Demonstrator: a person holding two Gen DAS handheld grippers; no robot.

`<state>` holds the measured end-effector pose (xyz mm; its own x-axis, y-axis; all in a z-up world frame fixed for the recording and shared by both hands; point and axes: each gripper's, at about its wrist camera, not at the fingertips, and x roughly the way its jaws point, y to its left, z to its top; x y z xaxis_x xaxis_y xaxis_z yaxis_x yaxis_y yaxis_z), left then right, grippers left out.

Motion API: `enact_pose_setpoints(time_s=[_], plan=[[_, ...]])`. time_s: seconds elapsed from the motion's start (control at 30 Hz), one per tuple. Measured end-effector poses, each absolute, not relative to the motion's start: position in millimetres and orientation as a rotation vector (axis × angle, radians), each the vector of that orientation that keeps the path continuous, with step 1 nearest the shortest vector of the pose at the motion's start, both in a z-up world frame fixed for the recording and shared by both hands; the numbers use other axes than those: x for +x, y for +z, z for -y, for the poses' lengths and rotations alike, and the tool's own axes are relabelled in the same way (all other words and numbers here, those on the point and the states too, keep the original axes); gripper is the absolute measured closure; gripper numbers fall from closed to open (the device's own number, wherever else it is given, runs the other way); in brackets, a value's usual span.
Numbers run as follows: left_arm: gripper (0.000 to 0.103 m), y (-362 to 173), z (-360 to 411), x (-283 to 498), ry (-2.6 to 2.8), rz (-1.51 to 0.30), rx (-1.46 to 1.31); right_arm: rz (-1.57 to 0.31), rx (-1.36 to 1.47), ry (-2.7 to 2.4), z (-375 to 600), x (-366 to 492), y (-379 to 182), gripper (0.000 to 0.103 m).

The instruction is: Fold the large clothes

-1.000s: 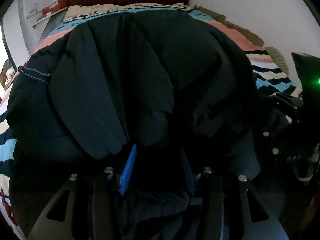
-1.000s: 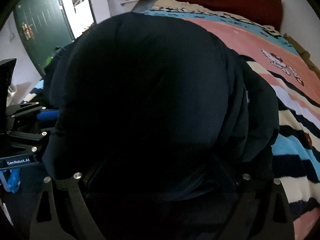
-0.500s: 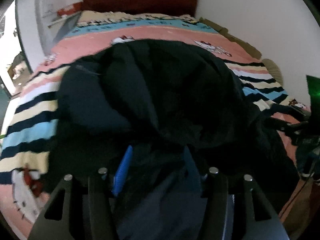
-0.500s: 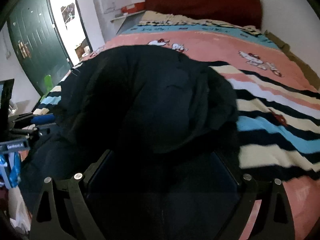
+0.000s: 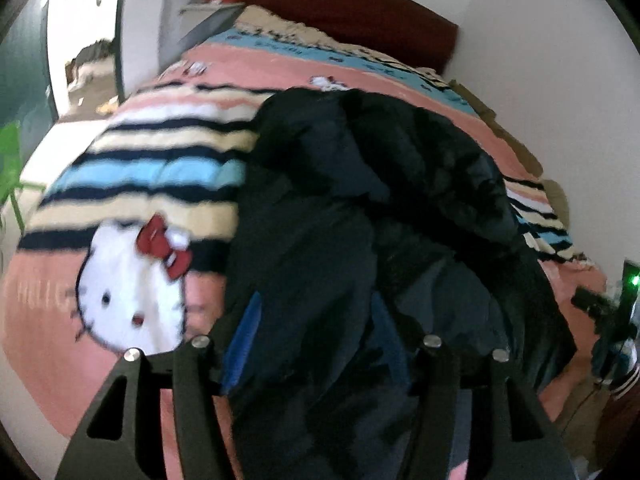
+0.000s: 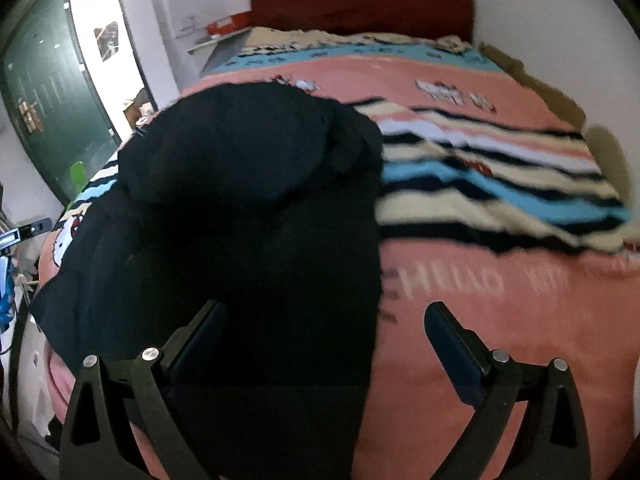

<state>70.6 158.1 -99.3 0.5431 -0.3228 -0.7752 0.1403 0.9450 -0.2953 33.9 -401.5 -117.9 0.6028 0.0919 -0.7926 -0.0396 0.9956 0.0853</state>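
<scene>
Jacket (image 5: 360, 216) lay bunched on the bed (image 5: 132, 184); left gripper (image 5: 316, 320) pinched its hem, right gripper (image 6: 324, 320) spread wide.

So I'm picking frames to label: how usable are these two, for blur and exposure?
Left wrist view: striped pink blanket motion-smeared, dark padded jacket keeps some folds. Right wrist view: jacket crushed to near-featureless black, blanket lettering blurred, doorway blown out. Both fisheye-bent.

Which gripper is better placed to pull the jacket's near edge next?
Left. The left gripper has the dark jacket bunched between its fingers, while the right gripper is spread wide with its right finger over bare blanket.
</scene>
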Motion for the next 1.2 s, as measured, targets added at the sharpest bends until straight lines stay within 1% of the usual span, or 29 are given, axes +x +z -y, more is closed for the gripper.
enact_pose_setpoints(time_s=[0.3,0.47,0.67,0.87,0.93,1.0,1.2], plan=[[0.047,-130.0,-194.5,52.0,-0.244,-1.013,-0.280,-0.988,0.152,0.035,417.9,-2.3,-151.2,0.005],[0.047,-151.0,-200.0,48.6,-0.290,-1.051,-0.387,-1.009,0.215,0.045,421.7,-4.5,-161.7,0.005],[0.047,-188.6,-202.4,38.6,-0.315,-1.108,-0.531,-1.033,0.295,0.048,423.0,-0.2,-181.2,0.004],[0.047,-211.4,-209.7,25.0,-0.408,-1.097,-0.792,-1.055,0.339,0.071,419.0,4.7,-194.1,0.002],[0.046,-213.8,-203.4,21.6,-0.458,-1.091,-0.847,-1.069,0.351,0.103,414.8,8.8,-196.1,0.002],[0.041,-213.4,-193.6,19.8,-0.501,-1.086,-0.874,-1.087,0.365,0.152,407.2,13.2,-198.3,0.002],[0.041,-207.4,-174.6,17.2,-0.583,-1.073,-0.891,-1.095,0.427,0.320,387.1,13.7,-200.4,0.002]])
